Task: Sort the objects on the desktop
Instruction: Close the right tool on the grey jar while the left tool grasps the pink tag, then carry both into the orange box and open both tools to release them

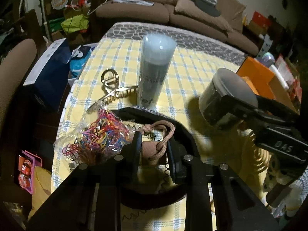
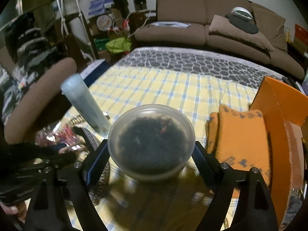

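Nearest in the left wrist view, the left tool (image 1: 153, 150) is clamped on a tan knotted cord hair tie (image 1: 159, 134), held over an open black zip pouch (image 1: 169, 119). Just left of it lies a clear plastic bag of coloured elastic bands (image 1: 96, 132) on the yellow and blue checked desk cloth (image 1: 192, 73). Beyond sit a gold metal claw hair clip (image 1: 113, 88) and an upright grey cylindrical can (image 1: 154, 71). The right tool (image 2: 151, 154) is clamped on a round frosted plastic tub with dark contents (image 2: 152, 140) (raised off the desk). To its right lies an orange cloth (image 2: 242, 134) beside an orange box (image 2: 279, 100). Farthest stands a brown sofa (image 2: 192, 15).
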A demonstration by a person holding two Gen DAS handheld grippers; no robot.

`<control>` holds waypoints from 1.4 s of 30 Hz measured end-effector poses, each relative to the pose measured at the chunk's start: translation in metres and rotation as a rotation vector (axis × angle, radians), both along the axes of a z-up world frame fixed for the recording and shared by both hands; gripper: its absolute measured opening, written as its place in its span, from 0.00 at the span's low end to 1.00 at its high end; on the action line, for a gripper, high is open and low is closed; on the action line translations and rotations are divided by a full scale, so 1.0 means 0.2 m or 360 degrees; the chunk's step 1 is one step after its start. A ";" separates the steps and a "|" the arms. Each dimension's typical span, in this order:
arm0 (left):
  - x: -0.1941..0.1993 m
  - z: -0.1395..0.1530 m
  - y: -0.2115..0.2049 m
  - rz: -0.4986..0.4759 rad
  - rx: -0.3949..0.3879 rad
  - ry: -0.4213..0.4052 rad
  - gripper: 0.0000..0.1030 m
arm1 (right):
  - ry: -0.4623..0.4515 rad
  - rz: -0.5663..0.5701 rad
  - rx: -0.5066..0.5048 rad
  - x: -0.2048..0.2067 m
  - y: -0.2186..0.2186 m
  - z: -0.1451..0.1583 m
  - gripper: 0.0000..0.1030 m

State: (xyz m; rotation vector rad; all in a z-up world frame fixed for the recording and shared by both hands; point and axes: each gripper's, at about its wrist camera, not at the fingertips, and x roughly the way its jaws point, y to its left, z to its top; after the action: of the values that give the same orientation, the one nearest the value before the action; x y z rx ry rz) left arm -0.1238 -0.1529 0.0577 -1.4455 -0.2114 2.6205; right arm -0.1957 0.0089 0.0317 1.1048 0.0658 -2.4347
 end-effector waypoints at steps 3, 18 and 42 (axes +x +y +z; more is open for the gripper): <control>0.02 0.06 0.00 0.0010 0.0042 0.0049 0.23 | 0.0026 -0.0001 -0.0045 0.03 0.03 0.08 0.83; 0.15 0.34 0.21 -0.0108 0.0109 0.0200 0.23 | 0.0092 -0.0159 -0.0098 0.17 0.41 0.34 0.83; -0.10 0.50 1.39 -0.0581 0.0224 0.0121 0.23 | -0.0065 -0.0612 0.0059 -0.03 1.37 0.21 0.83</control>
State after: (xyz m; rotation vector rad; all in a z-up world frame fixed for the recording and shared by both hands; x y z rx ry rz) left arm -0.1428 0.1260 0.1576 -1.2056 -0.1086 2.3105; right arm -0.2010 0.2831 0.0745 1.2821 -0.1267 -2.7534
